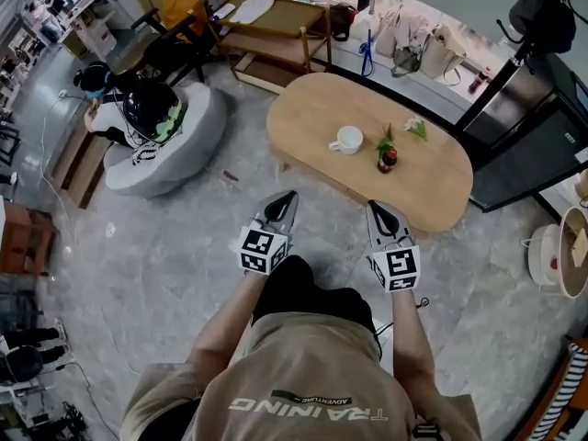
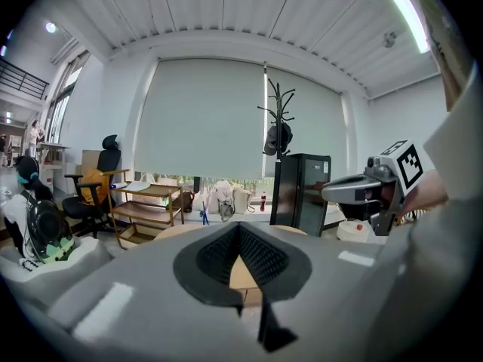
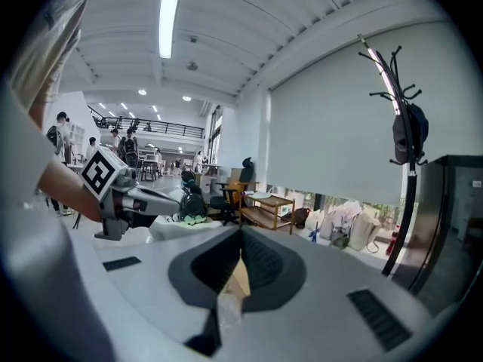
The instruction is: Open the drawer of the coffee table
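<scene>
An oval light-wood coffee table (image 1: 317,108) stands just ahead of me. On it sit a white cup (image 1: 347,140), a small potted sprig (image 1: 388,154) and a white flower (image 1: 416,128). No drawer front shows in any view. My left gripper (image 1: 287,197) hangs over the floor short of the table's near edge, jaws shut and empty. My right gripper (image 1: 375,207) sits beside it at the table's near rim, also shut and empty. In the left gripper view the pads (image 2: 240,226) meet over a sliver of tabletop. The right gripper's pads (image 3: 241,234) meet likewise.
A grey round seat (image 1: 184,145) with a black helmet stands to the left. A wooden shelf unit (image 1: 276,35) and several bags line the far wall. A black cabinet (image 1: 533,154) and a coat stand (image 2: 278,127) are at the right, with a white basket (image 1: 551,255) nearby.
</scene>
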Demonstrator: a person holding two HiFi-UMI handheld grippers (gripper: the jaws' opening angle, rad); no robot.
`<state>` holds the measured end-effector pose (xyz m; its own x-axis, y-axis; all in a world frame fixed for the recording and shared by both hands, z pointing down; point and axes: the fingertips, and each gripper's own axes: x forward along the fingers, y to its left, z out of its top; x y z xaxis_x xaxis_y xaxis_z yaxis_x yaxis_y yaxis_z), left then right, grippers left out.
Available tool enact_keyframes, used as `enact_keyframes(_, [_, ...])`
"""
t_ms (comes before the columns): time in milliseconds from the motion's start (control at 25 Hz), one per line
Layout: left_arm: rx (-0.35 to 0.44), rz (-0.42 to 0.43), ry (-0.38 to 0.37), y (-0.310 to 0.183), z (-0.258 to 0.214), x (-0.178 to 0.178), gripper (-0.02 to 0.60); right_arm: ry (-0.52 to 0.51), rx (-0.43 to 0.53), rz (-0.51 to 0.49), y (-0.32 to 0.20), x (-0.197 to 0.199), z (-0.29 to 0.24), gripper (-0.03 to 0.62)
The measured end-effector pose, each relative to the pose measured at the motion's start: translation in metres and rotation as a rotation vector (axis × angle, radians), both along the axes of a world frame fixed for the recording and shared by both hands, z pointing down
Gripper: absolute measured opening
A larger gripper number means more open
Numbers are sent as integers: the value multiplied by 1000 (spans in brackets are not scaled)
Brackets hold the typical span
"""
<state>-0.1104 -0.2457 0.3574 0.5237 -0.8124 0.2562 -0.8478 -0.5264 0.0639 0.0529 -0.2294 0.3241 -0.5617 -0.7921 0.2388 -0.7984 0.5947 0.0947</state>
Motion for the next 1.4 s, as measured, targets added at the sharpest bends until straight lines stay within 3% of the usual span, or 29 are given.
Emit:
enact_keyframes(240, [-2, -3, 8, -39, 84, -15, 6, 38, -1, -8, -31, -10, 89, 5])
enact_keyframes(480, [13, -11, 20, -76, 182, -23, 6, -11, -6, 38, -63, -10, 185, 5])
enact_keyframes(800, [95, 4, -7, -110, 282, -18, 6, -54, 58, 71, -103, -8, 280, 5])
enact_keyframes(920, [127, 8, -27, -114, 305, -17, 6, -56, 88, 61, -105, -11, 302, 5])
enact_keyframes(1040, [169, 45, -123, -111, 326, -5, 6, -67, 114, 56, -99, -12, 313, 5])
enact_keyframes(1400, [137, 15, -74, -103, 365, 4, 6, -84, 122, 78, -86, 2, 334, 5])
